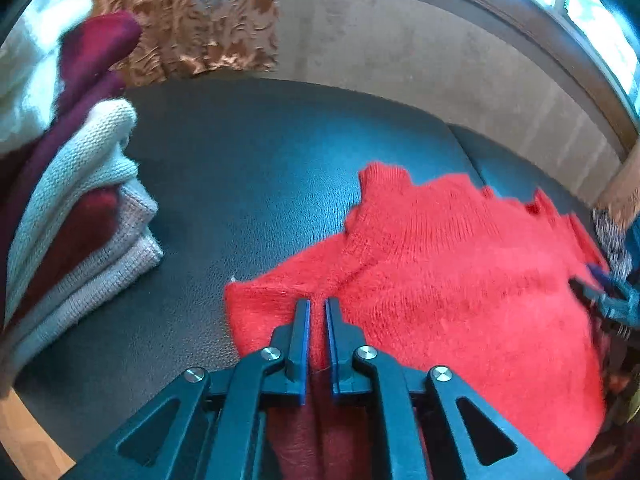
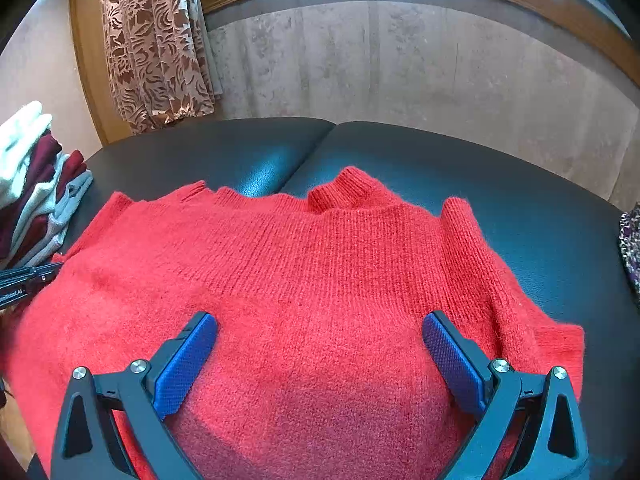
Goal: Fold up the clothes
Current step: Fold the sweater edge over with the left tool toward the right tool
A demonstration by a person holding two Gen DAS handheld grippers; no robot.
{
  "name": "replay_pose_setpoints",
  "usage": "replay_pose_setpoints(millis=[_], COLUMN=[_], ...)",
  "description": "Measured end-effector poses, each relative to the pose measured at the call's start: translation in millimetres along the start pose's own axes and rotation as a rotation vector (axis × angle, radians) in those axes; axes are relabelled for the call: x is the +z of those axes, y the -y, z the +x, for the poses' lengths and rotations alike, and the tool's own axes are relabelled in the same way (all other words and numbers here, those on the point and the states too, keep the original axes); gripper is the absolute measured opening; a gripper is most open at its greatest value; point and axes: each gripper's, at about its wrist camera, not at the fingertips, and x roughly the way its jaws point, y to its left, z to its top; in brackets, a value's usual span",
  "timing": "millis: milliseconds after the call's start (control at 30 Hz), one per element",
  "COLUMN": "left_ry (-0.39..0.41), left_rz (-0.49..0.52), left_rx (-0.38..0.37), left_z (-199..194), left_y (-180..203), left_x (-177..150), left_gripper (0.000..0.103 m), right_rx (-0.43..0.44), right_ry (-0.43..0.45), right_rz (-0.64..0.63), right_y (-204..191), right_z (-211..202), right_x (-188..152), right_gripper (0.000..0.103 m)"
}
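Your red sweater [image 2: 320, 272] is a fuzzy, ribbed knit with a soft matt nap. It lies on a black counter [image 2: 500, 184] of leather-like padding, finely grained with a dull sheen. Your right claw [image 2: 320, 344] has matt black plastic arms, bright metal rivets and blue pads [image 2: 452, 360] with a fine rough texture. The folded stack [image 1: 80, 216] beside your left claw [image 1: 318, 308] is coarse knitted cloth. The curtain [image 2: 156, 44] looks like patterned velvety fabric.
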Motion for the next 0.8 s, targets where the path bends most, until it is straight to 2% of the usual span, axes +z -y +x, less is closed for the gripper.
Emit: replay_pose_setpoints(millis=[100, 233, 267, 367, 400, 500, 600, 667, 800], left_ry=[0.001, 0.004, 0.001, -0.033, -0.044, -0.073, -0.106, -0.122, -0.162], left_rz=[-0.099, -0.140, -0.152, -0.210, -0.237, -0.291, -0.323, -0.325, -0.260], left_rx=[-0.044, 0.013, 0.015, -0.097, -0.140, -0.233, -0.318, -0.346, -0.360], left_z=[-10, -31, -36, -44, -44, -42, -29, -19, -8], left_y=[-16, -38, -43, -60, -66, -78, -77, -73, -61], left_x=[-1, -7, -9, -15, -16, -16, -14, -12, -14], left_gripper=[0.017, 0.017, 0.021, 0.030, 0.040, 0.056, 0.059, 0.063, 0.066], right_rx=[0.000, 0.000, 0.002, 0.003, 0.003, 0.002, 0.002, 0.004, 0.008], right_ry=[0.000, 0.001, 0.001, 0.003, 0.003, 0.004, 0.004, 0.004, 0.007], right_rz=[0.000, 0.002, 0.003, 0.004, 0.004, 0.004, 0.004, 0.004, 0.007], right_y=[0, 0, 0, 0, 0, -1, -1, 0, 0], right_z=[0, -1, -2, -2, -2, -3, -4, -5, -6], right_x=[0, -1, 0, 0, 0, 0, 0, 0, 0], right_gripper=[0.103, 0.103, 0.103, 0.103, 0.103, 0.103, 0.103, 0.103, 0.103])
